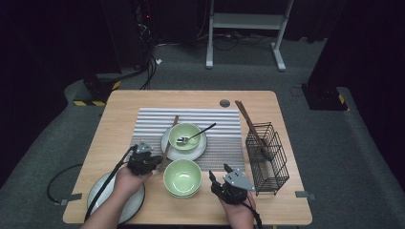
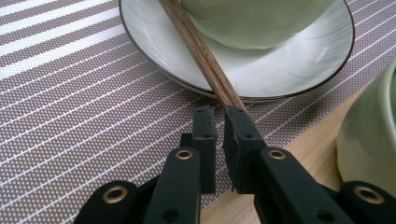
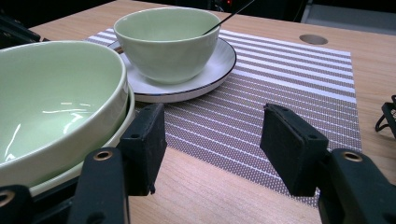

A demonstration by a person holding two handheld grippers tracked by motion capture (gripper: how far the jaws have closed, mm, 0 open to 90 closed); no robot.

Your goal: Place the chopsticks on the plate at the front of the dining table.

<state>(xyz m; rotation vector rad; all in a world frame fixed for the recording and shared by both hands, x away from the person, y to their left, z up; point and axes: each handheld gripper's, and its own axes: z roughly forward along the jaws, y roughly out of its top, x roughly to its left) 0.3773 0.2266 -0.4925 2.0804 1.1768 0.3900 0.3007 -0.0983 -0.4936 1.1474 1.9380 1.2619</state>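
The left tool sits left of centre in the high view, at the lower left edge of the striped mat, with its jaws nearly closed. In the left gripper view its tip meets the near end of a wooden chopstick, which runs up the frame and leans on the rim of the white plate under the far green bowl; whether the pads actually pinch the stick or only rest beside it I cannot tell, since the stick passes behind the right-hand jaw. The right tool rests at the lower right of the high view, jaws standing wide with nothing between them, just beside the stacked green bowls on the bare tabletop. The step in hand looks like picking up that chopstick, probably for the wire basket at the right of the frame, where another pair of sticks already leans. To do it well, the grip should sit squarely across the stick, not on its very tip, so it does not swivel. The lift should go straight up off the plate rim before any sideways travel, so neither the plate nor the bowl holding a spoon gets nudged.
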